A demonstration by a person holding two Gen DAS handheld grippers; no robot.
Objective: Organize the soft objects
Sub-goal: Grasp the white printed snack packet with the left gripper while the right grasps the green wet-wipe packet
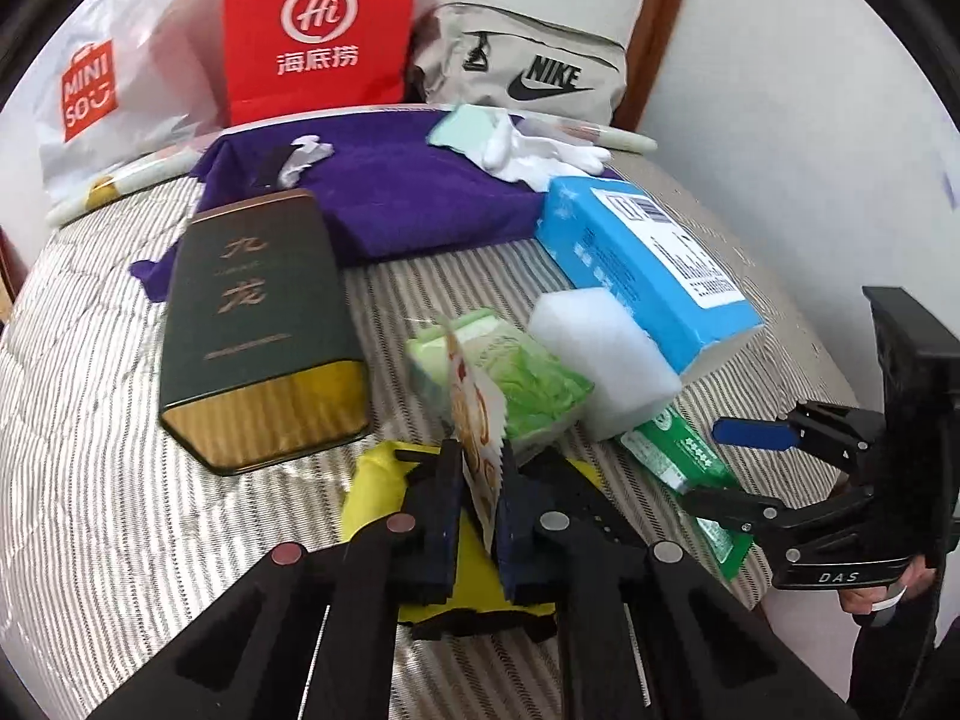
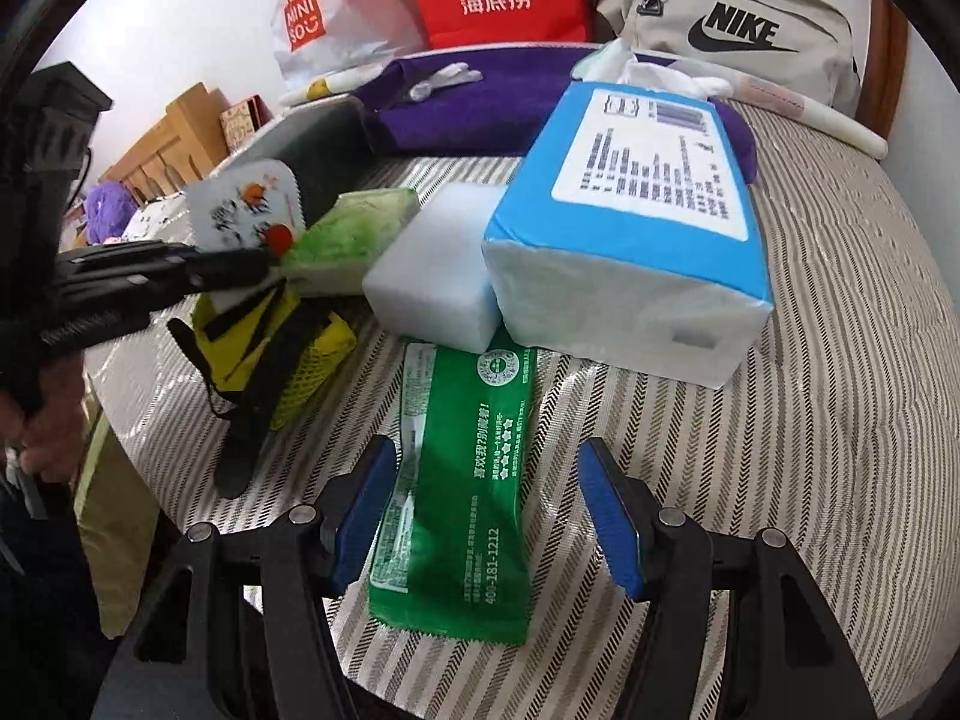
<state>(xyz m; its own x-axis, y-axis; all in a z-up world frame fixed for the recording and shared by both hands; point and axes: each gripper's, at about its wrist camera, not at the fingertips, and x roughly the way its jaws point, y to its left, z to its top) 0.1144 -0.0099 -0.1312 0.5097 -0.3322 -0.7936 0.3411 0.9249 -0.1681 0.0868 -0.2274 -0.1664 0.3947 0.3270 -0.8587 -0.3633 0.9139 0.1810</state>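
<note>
My left gripper (image 1: 480,468) is shut on a small white and orange sachet (image 1: 474,414), held upright above a yellow mesh pouch (image 1: 378,486); the sachet also shows in the right wrist view (image 2: 246,210). My right gripper (image 2: 486,480) is open, its blue pads either side of a green wet-wipe packet (image 2: 462,480) lying flat on the striped bed (image 2: 810,420). Beyond it sit a white sponge block (image 2: 432,270), a green tissue pack (image 2: 354,228) and a blue tissue pack (image 2: 636,210).
A dark green tin box (image 1: 258,324) lies at left. A purple cloth (image 1: 408,192) with white gloves (image 1: 540,150) lies further back. A red paper bag (image 1: 318,24), a Miniso bag (image 1: 90,90) and a Nike bag (image 1: 528,66) stand against the wall.
</note>
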